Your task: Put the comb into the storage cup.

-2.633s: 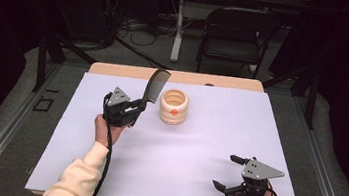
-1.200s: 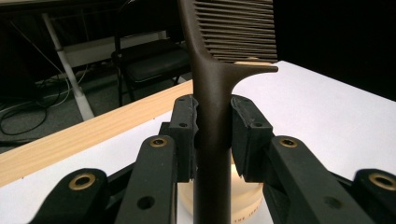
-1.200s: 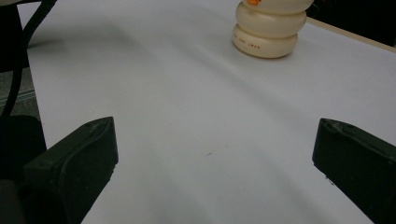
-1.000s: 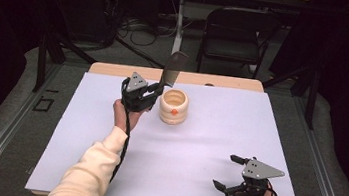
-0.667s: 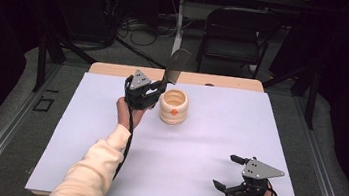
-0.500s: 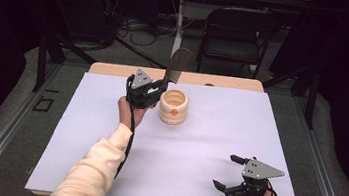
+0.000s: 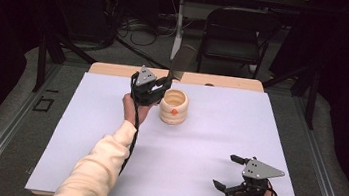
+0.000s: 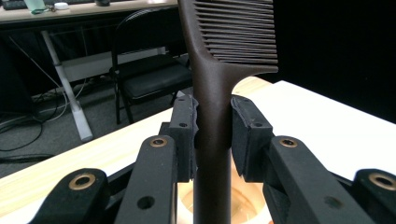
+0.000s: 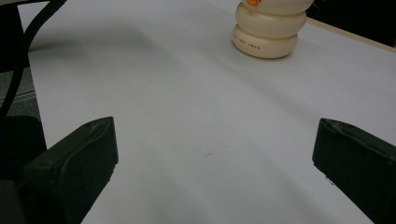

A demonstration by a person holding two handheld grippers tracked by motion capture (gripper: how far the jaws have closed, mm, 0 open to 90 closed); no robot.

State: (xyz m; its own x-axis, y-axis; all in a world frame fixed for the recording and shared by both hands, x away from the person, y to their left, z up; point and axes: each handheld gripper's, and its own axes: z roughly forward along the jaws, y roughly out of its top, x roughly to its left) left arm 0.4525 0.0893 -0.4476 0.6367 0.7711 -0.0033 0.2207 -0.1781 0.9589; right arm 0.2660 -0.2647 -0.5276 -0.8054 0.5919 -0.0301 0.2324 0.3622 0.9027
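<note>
White sheet over a wooden table (image 7: 115, 69), dark room, a folding chair (image 7: 236, 32) behind. Left gripper (image 7: 160, 83) clamped on a dark comb (image 8: 212, 121) — pads tight on the handle, teeth up, handle tip poised over the mouth of the cream ringed holder (image 7: 173, 107). Looks like the insertion step: next, probably straight down into the opening, keeping the comb upright. Right gripper (image 7: 227, 174) parked near the table's front edge — jaws spread wide, holding nothing.
</note>
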